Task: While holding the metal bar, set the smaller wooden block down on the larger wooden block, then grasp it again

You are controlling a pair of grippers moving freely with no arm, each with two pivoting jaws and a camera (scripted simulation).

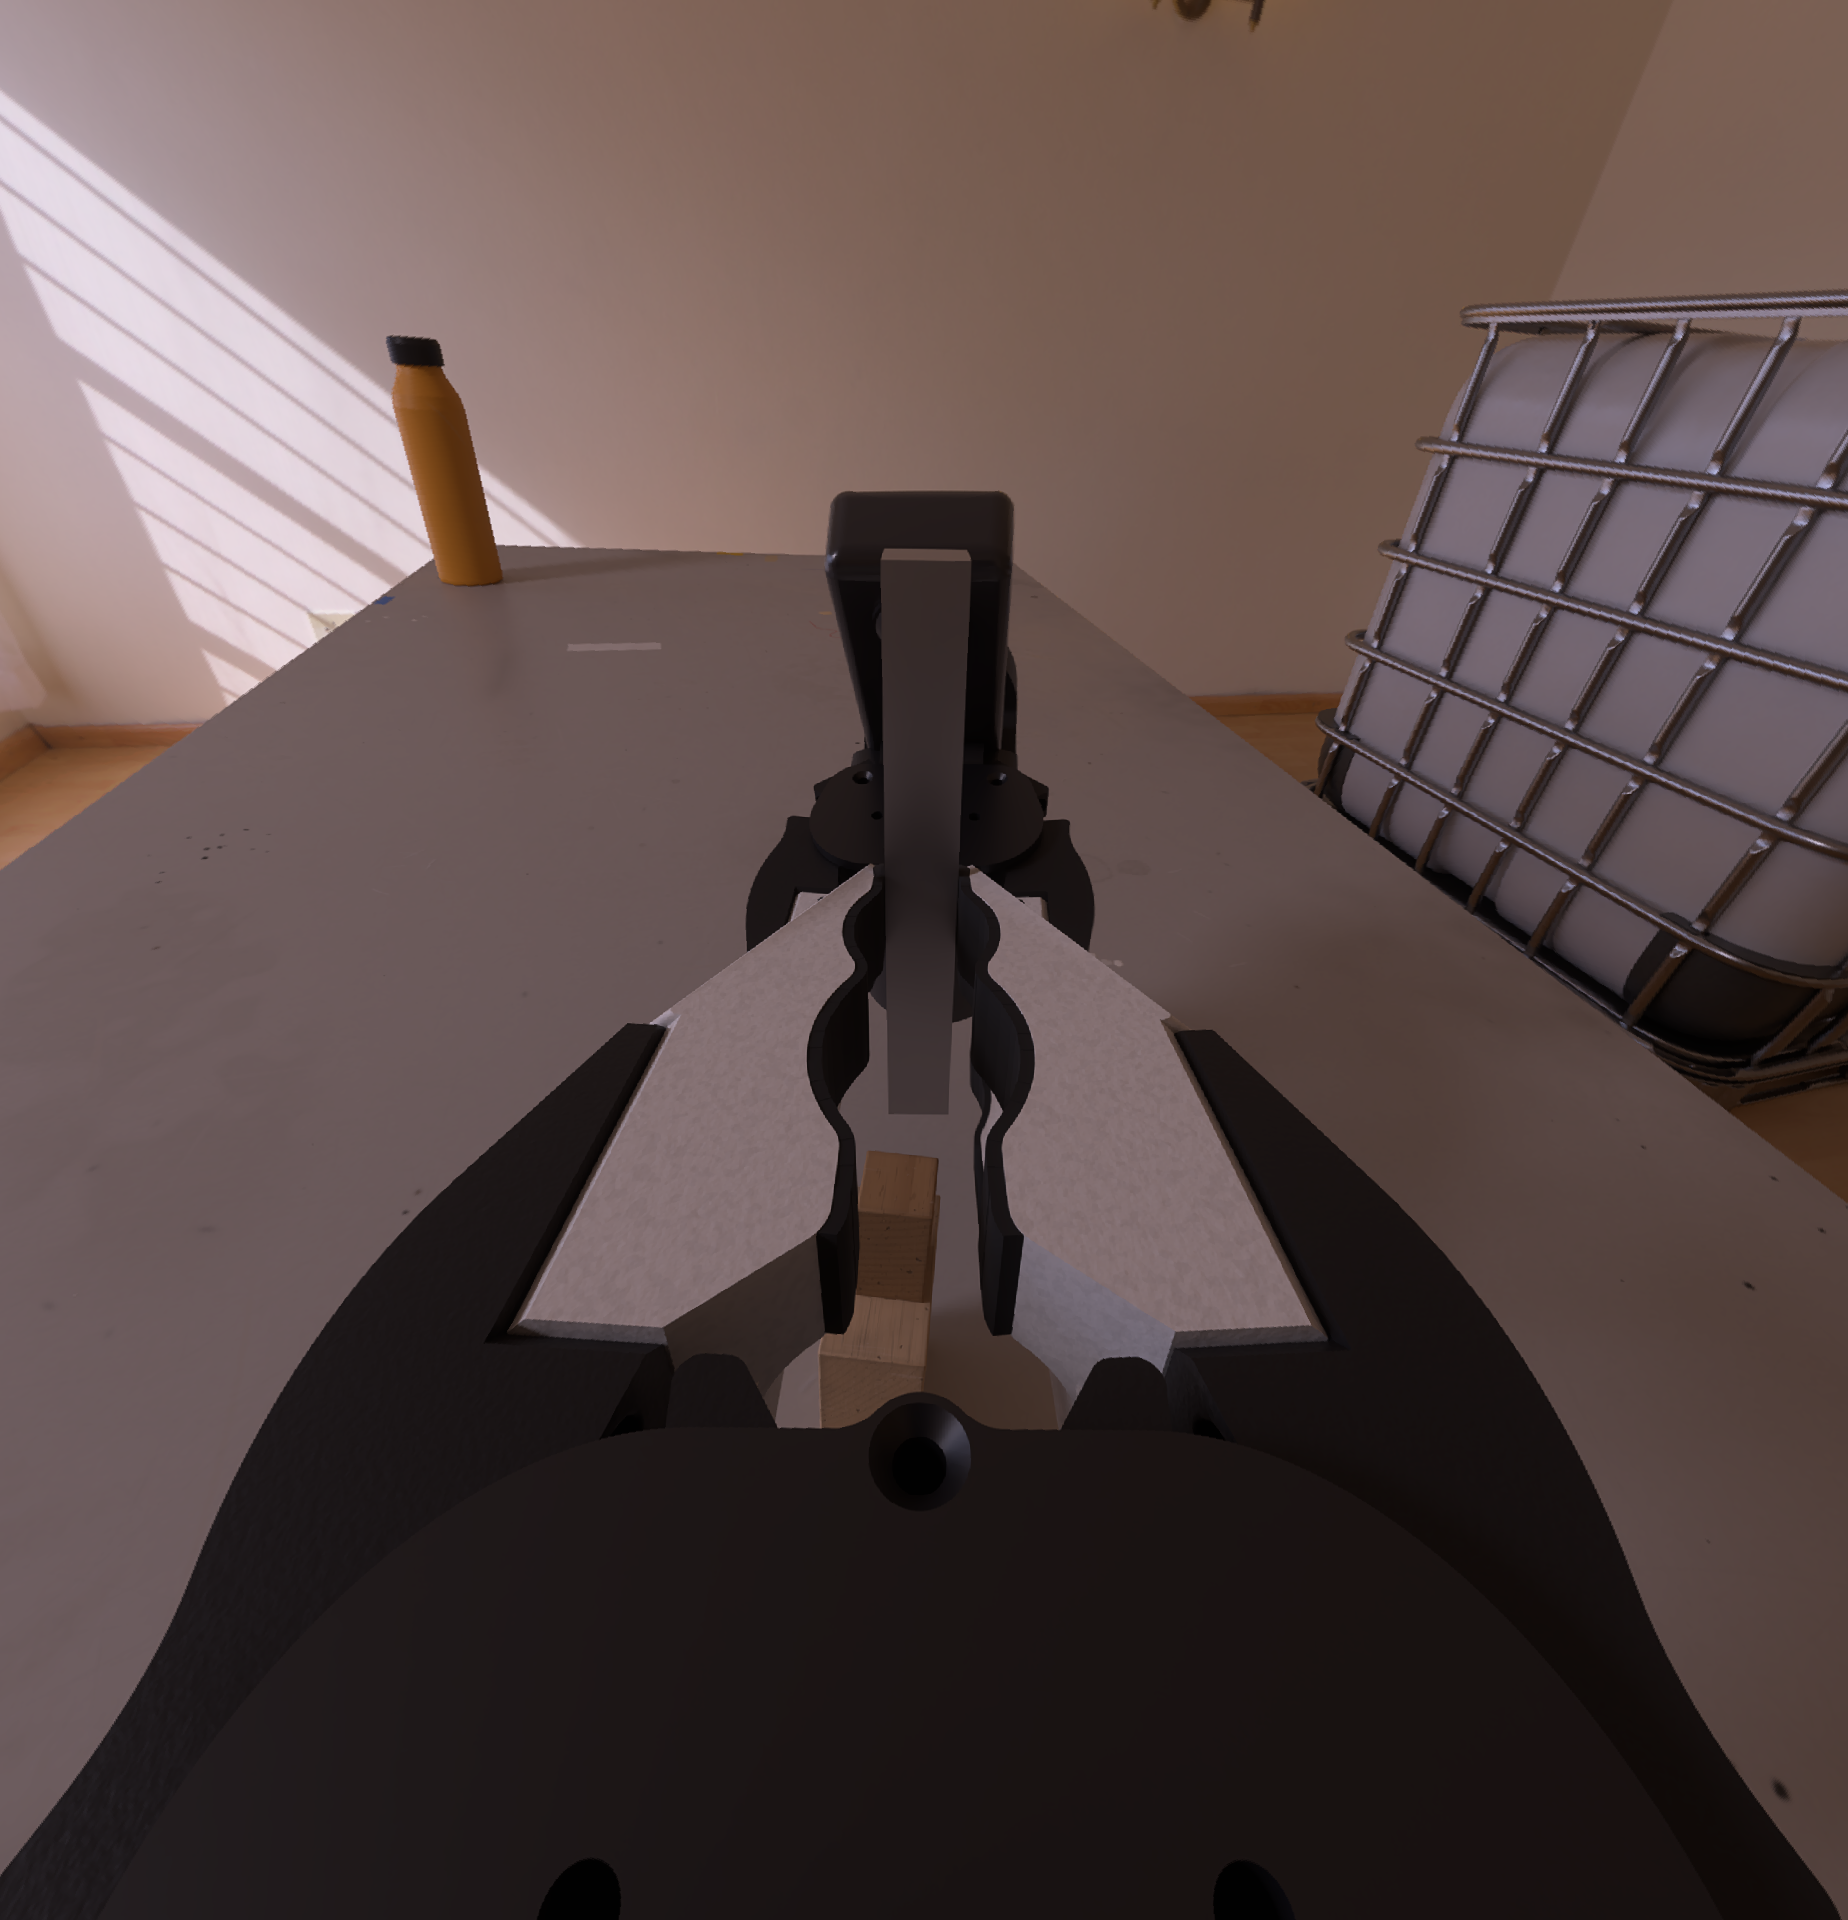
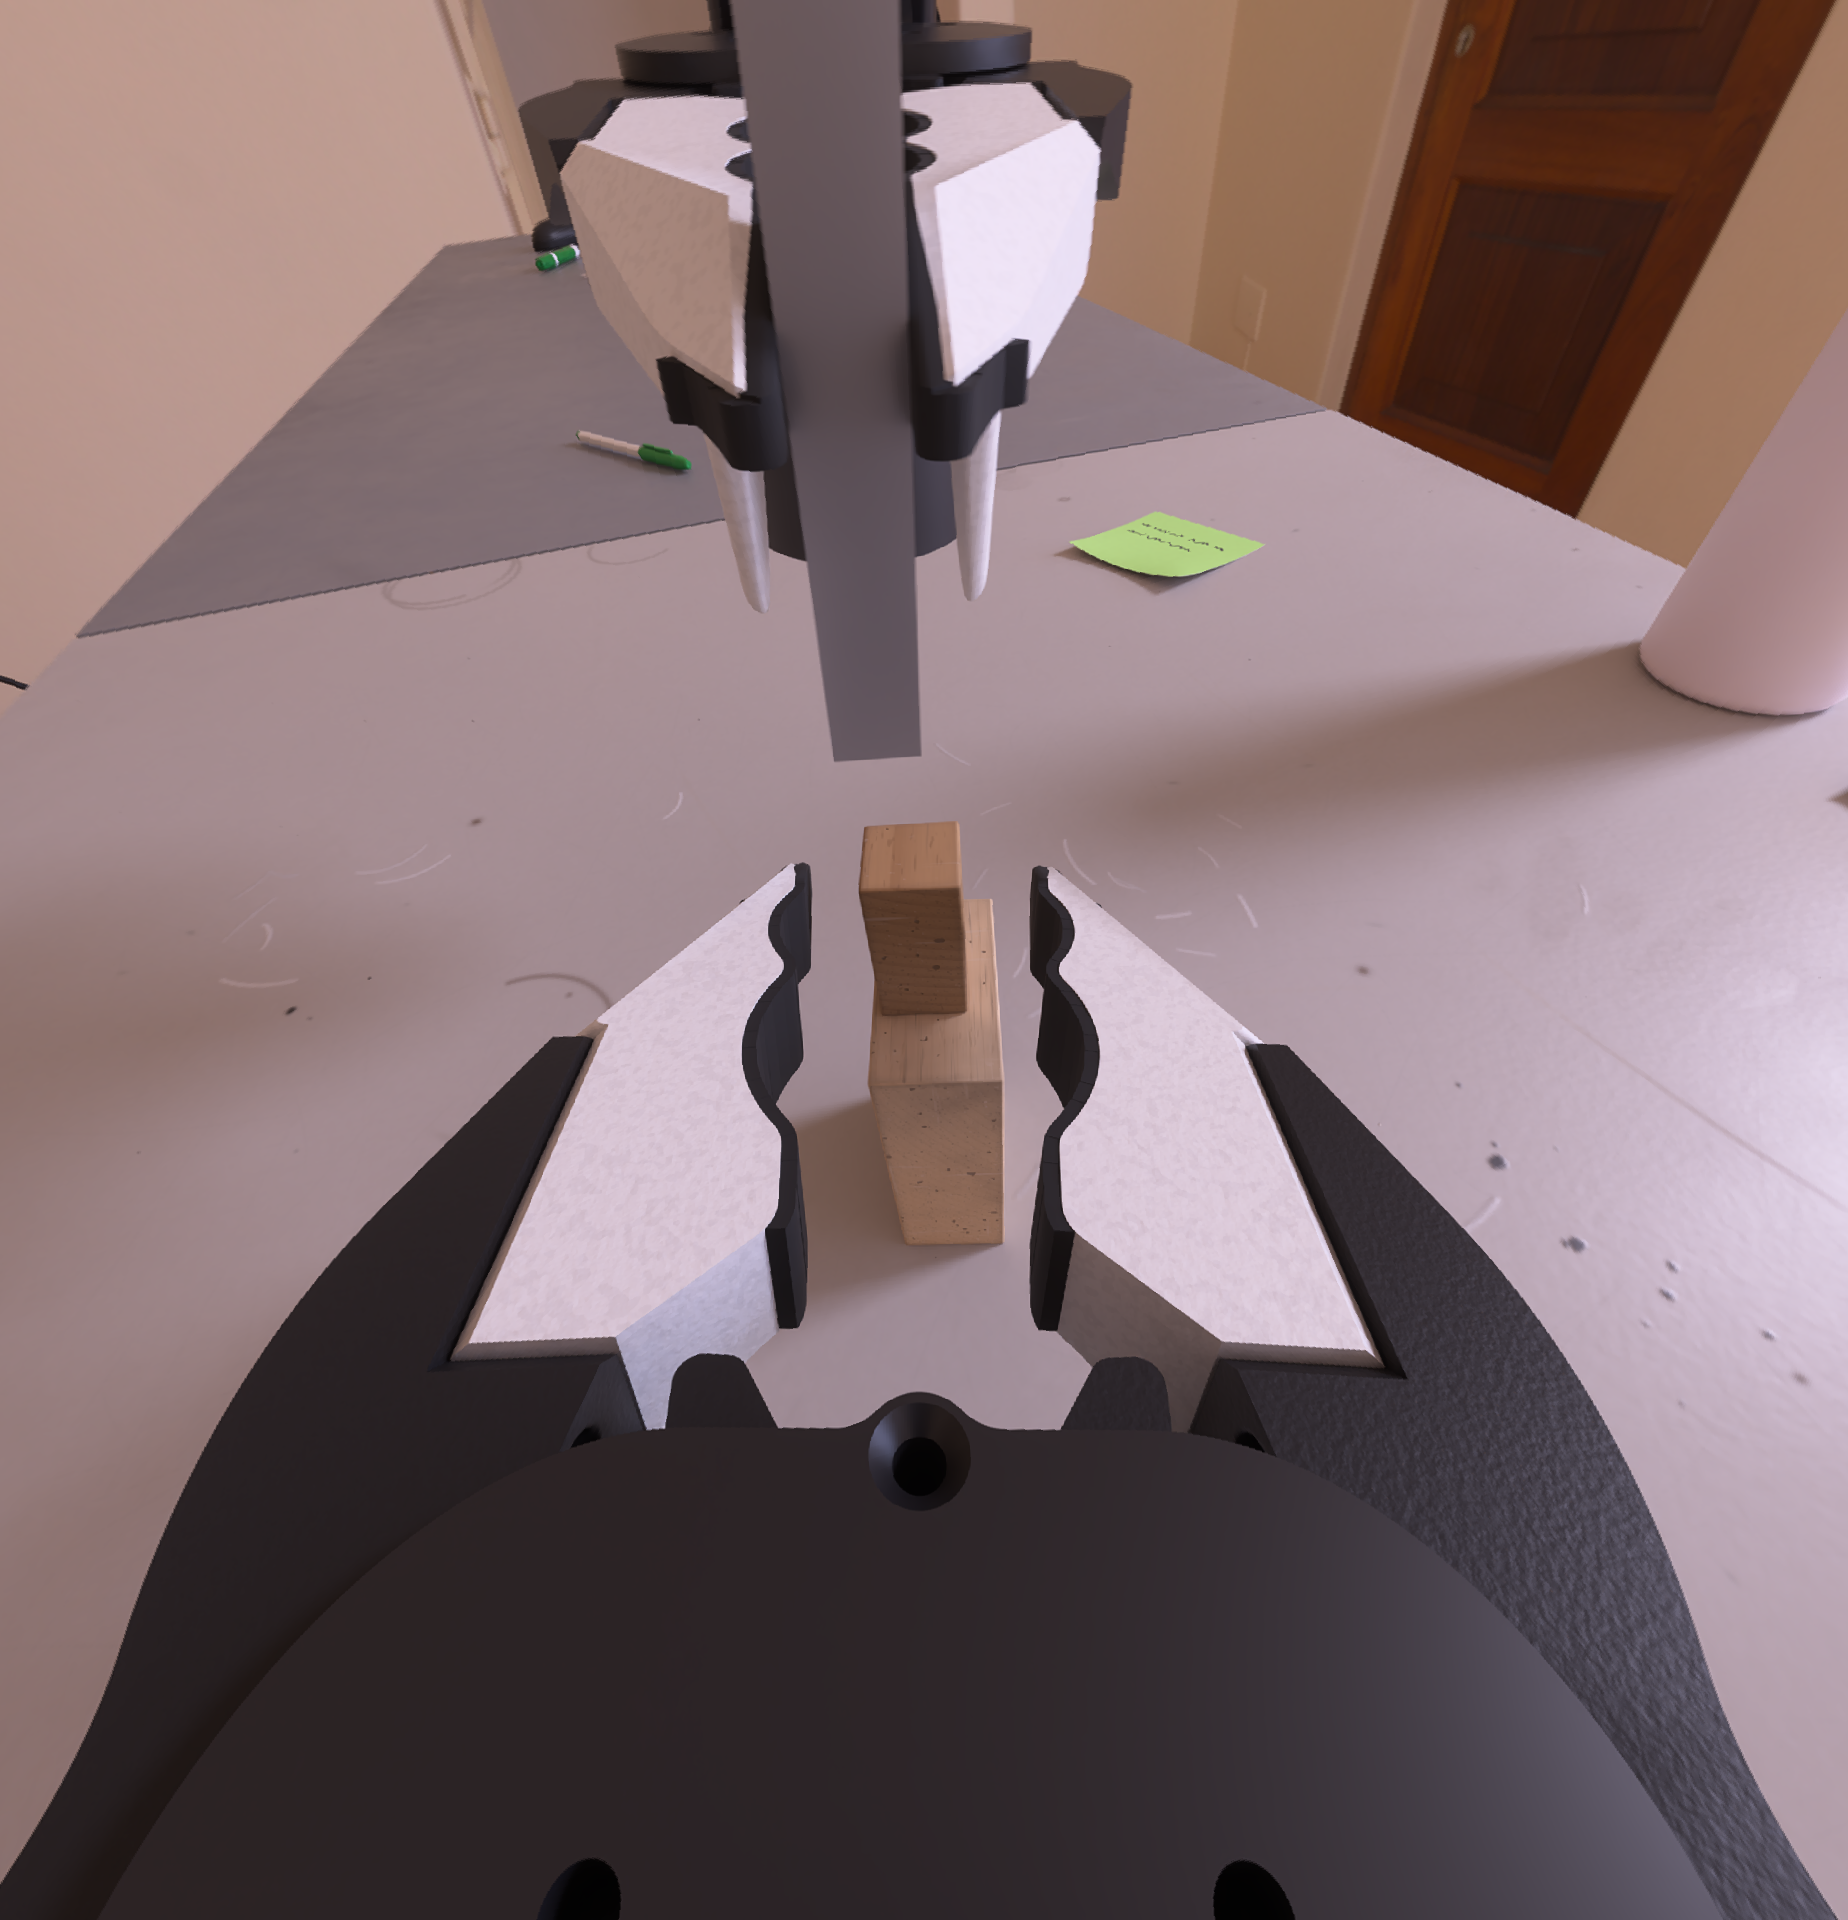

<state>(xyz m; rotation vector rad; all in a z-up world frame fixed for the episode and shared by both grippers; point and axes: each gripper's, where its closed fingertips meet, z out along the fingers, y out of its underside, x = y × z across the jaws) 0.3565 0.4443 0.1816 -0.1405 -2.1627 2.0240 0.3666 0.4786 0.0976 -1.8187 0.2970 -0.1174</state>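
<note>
My left gripper (image 1: 925, 883) is shut on the grey metal bar (image 1: 920, 987), which runs lengthwise between its fingertips. In the right wrist view the left gripper (image 2: 866, 587) hangs above the table with the bar (image 2: 868, 623) pointing down, its end just above the blocks. The smaller wooden block (image 2: 912, 920) rests on the far end of the larger wooden block (image 2: 941, 1122), which stands on the table. My right gripper (image 2: 920, 873) is open, one finger on each side of the stack, touching neither block. The stack also shows low between my left fingers (image 1: 894, 1247).
An orange bottle (image 1: 447, 468) stands at the table's far corner. A caged white tank (image 1: 1626, 675) sits beside the table. A green sticky note (image 2: 1169, 545), a green marker (image 2: 634, 449), a dark grey mat (image 2: 380, 468) and a white cylinder (image 2: 1772, 582) are on the table.
</note>
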